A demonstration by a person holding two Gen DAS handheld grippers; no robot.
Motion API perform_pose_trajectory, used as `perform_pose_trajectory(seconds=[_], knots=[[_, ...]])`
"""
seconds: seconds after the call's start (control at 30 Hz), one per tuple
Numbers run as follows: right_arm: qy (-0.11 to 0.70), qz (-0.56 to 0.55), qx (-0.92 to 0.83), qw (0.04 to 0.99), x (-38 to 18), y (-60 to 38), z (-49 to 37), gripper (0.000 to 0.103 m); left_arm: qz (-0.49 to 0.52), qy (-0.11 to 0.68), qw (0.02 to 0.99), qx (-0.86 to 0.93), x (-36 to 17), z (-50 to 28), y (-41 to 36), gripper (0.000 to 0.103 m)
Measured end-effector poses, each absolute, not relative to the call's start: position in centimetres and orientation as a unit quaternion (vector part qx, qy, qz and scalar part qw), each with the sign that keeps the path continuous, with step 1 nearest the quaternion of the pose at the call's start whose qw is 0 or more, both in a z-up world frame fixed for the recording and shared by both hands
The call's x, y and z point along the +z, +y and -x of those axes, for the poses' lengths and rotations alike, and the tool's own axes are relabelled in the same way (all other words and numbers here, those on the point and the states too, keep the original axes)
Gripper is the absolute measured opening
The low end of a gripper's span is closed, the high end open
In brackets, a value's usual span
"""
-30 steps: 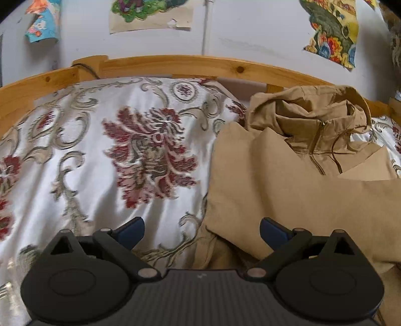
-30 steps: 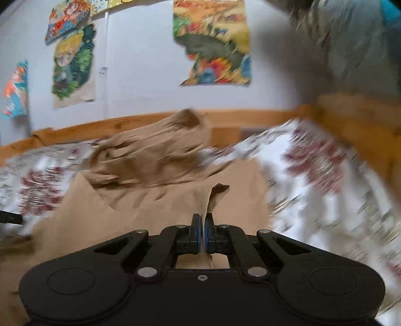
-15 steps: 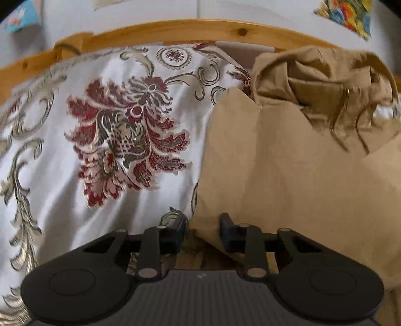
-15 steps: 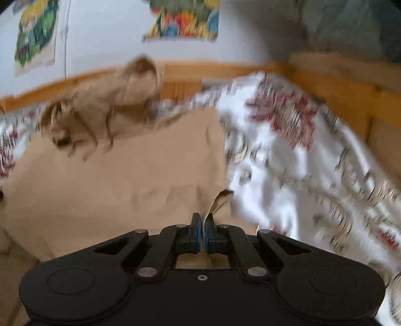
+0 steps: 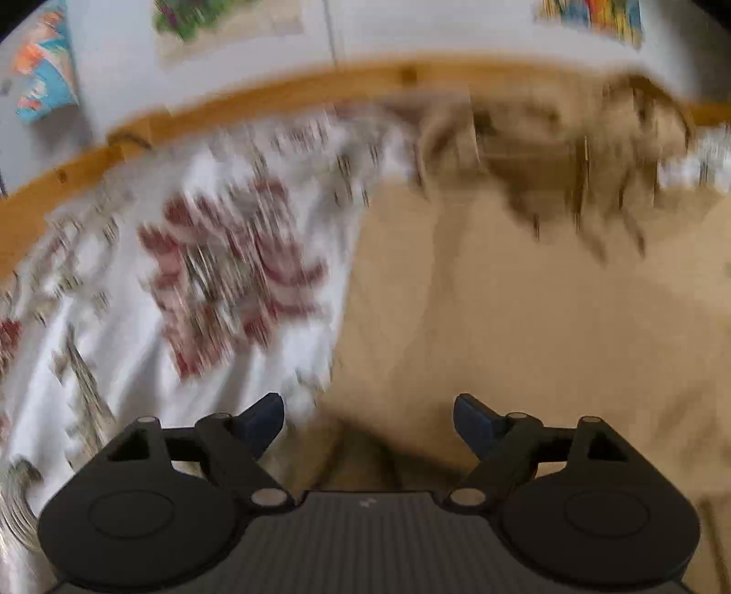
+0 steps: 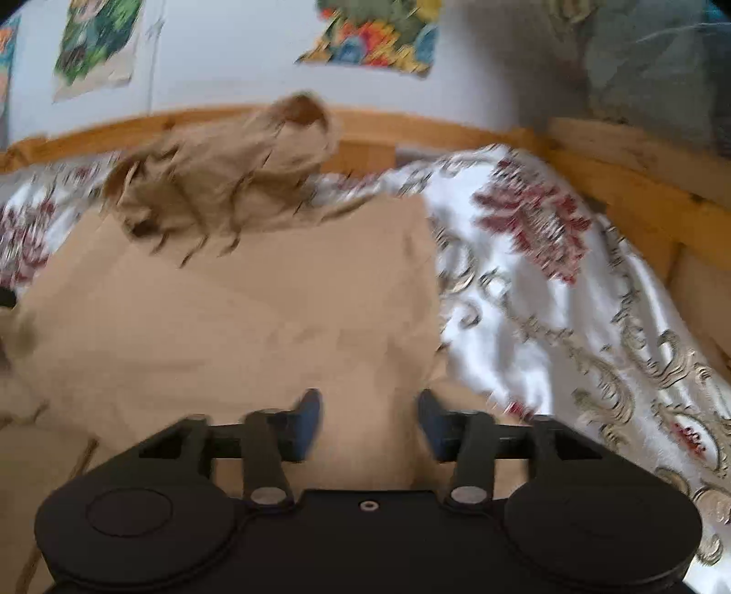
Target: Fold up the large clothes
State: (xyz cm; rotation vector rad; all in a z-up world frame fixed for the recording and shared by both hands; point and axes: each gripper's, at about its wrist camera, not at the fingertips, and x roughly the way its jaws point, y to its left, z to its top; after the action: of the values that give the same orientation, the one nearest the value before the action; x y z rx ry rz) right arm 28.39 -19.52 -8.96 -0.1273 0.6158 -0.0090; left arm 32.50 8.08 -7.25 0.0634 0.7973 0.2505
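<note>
A tan hooded jacket (image 5: 525, 310) lies on the bed with its lower part folded up over the body; the bunched hood (image 5: 548, 137) is at the far end. It also shows in the right wrist view (image 6: 237, 320), with the hood (image 6: 228, 182) at the back. My left gripper (image 5: 368, 418) is open over the jacket's left near edge and holds nothing. My right gripper (image 6: 368, 418) is open over the jacket's right near edge and holds nothing. Both views are motion-blurred.
The bed has a white cover with red floral and grey scroll patterns (image 5: 205, 274), also to the right of the jacket (image 6: 571, 297). A wooden bed rail (image 5: 274, 96) runs along the back and the right side (image 6: 639, 182). Posters hang on the wall (image 6: 379, 36).
My right gripper has opened and let go of the jacket fabric it held. My left gripper, which had narrowed at the jacket's edge, has opened wide again. Both views shifted.
</note>
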Motion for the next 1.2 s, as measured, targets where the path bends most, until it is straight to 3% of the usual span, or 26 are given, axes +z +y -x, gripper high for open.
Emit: perform_pose_trajectory(seconds=[0.07, 0.23, 0.3, 0.47, 0.6, 0.73, 0.87, 1.03, 1.13, 1.2], knots=[[0.333, 0.051, 0.002, 0.941, -10.2, -19.8, -28.8, 0.067, -0.02, 0.405, 0.907, 0.113, -8.2, -32.4, 8.4, 0.084], [0.304, -0.035, 0.025, 0.952, -9.7, -22.3, -28.0, 0.071, 0.115, 0.344, 0.929, 0.069, -4.8, -30.3, 12.9, 0.086], [0.272, -0.059, 0.035, 0.96, -7.9, -22.9, -27.2, 0.086, 0.117, 0.327, 0.935, 0.066, -2.5, -30.1, 14.2, 0.089], [0.164, -0.045, 0.027, 0.985, -2.2, -23.2, -24.6, 0.102, 0.047, 0.262, 0.962, 0.053, 4.1, -29.3, 15.4, 0.102], [0.12, -0.036, 0.052, 0.991, 2.0, -23.8, -23.6, 0.102, 0.026, 0.226, 0.971, 0.069, 7.6, -28.6, 16.1, 0.102], [0.158, 0.007, 0.126, 0.979, 6.2, -24.3, -24.5, 0.102, 0.022, 0.23, 0.972, 0.05, 12.0, -28.3, 16.1, 0.102], [0.194, 0.038, 0.166, 0.966, 9.3, -23.6, -26.4, 0.102, -0.056, 0.236, 0.97, 0.024, 14.9, -29.7, 14.6, 0.103], [0.268, 0.1, 0.189, 0.939, 9.6, -19.9, -34.4, 0.102, -0.066, 0.193, 0.979, -0.005, 11.8, -34.6, 11.6, 0.102], [0.264, 0.129, 0.164, 0.942, 8.3, -17.5, -40.4, 0.102, -0.064, 0.188, 0.98, -0.022, 7.9, -38.2, 10.4, 0.102], [0.243, 0.149, 0.13, 0.95, 7.8, -16.3, -44.5, 0.094, -0.083, 0.207, 0.975, -0.011, 5.8, -41.0, 9.7, 0.098]])
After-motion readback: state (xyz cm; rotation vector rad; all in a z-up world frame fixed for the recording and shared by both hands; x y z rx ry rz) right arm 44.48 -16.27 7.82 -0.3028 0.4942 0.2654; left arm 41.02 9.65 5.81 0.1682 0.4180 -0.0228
